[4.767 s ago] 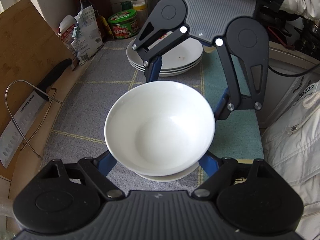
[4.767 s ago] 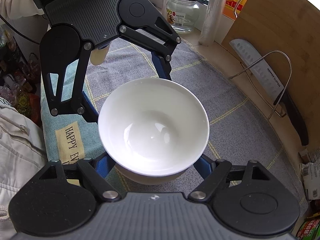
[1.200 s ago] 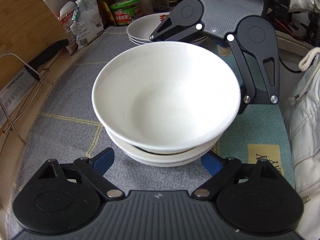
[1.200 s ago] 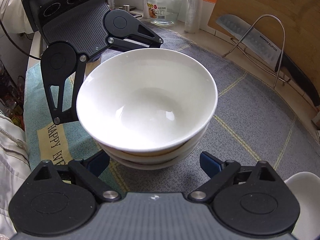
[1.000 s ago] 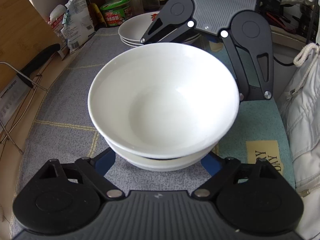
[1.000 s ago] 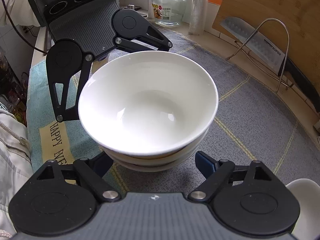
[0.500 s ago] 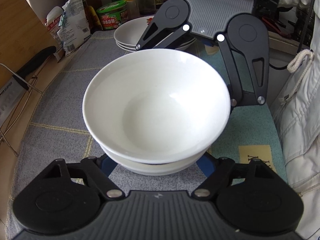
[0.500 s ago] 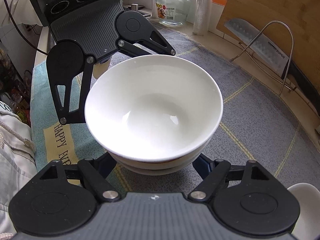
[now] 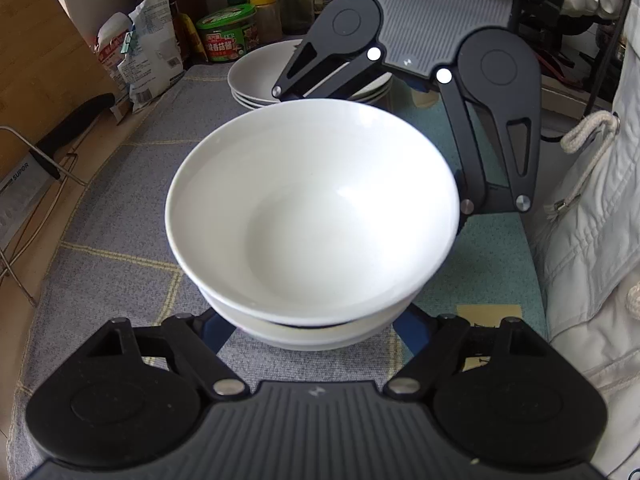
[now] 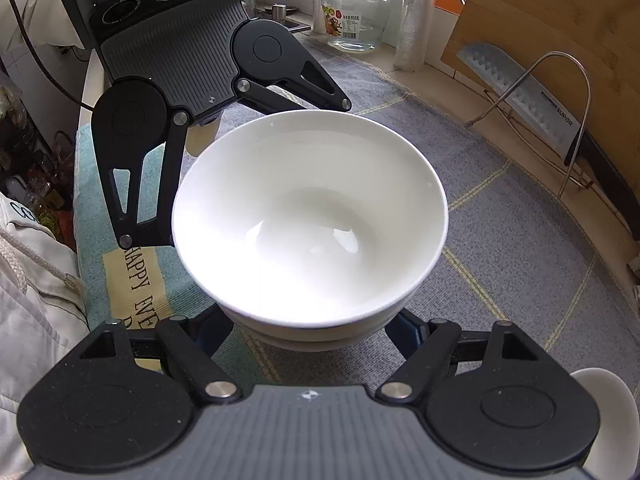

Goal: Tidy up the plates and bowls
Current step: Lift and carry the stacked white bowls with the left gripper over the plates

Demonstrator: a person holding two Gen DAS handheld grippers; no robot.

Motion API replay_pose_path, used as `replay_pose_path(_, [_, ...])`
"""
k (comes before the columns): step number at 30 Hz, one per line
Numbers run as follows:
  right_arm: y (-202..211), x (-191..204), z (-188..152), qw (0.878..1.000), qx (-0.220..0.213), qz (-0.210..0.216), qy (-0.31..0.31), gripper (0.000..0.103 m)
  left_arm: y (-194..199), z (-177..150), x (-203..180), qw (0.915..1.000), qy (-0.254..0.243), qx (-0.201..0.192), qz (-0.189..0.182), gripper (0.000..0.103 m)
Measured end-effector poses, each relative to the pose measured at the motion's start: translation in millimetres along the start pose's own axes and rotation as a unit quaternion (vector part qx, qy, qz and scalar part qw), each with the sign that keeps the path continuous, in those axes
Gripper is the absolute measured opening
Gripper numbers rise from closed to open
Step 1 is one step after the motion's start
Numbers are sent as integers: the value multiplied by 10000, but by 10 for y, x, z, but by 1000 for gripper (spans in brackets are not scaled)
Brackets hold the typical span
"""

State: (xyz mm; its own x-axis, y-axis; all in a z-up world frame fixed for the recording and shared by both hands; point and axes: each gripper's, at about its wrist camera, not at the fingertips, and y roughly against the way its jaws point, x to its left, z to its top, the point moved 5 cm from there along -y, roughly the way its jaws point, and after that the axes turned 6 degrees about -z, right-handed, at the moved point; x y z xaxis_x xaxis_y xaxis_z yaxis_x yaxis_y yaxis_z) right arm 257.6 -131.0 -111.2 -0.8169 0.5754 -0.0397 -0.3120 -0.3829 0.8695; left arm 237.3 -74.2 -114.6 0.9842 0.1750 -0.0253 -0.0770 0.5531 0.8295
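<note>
Left wrist view has the left gripper with its jaws drawn in on either side of the lower bowl, the blue fingers disappearing under the rim of the top bowl; they look pressed to the lower bowl's wall, though the contact itself is hidden. Right wrist view shows the same from the opposite side: the right gripper has its jaws closed in as far as they go onto the lower bowl's sides, so both grippers appear to clamp the nested pair, which sits at frame centre over the grey mat on the desk. In the upper middle of the left view, behind the right gripper's linkage, lies a plate stack; another white dish shows at the lower right edge of the right view. A knife on a wire rack leans against a board at upper right there. To do this step well, I judge both hands should move together and level, with even pressure, since the top bowl only rests loosely in the lower one and a tilt could slide it out. Glazed walls are slippery, so any lift should be slow.
</note>
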Motion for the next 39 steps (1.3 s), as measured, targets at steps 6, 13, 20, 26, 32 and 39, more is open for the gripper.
replay_pose_path(6, [140,-76,22,10000,-60,55,28,85,79,166,7,9999,120,45,39,83])
replay_pose_path(13, [405,-183,5,9998,-157,-20,151,85,150,426,-35,9997,-4,106,242,83])
replay_pose_path(20, [710,-354,-170,9995,-172,-196,148,85,47,773,-42,9993,-147,152,310,83])
replay_pose_path(26, [989,-612,-377,9986,-171,-482,108,85,-118,1179,-35,9985,-409,23,369,83])
replay_pose_path(32, [1148,-948,-662,9971,-60,-754,-66,85,-418,1564,25,9973,-660,-14,324,83])
replay_pose_path(39, [1139,-1251,-1027,9956,137,-847,-364,86,-839,1853,117,9967,-804,37,142,83])
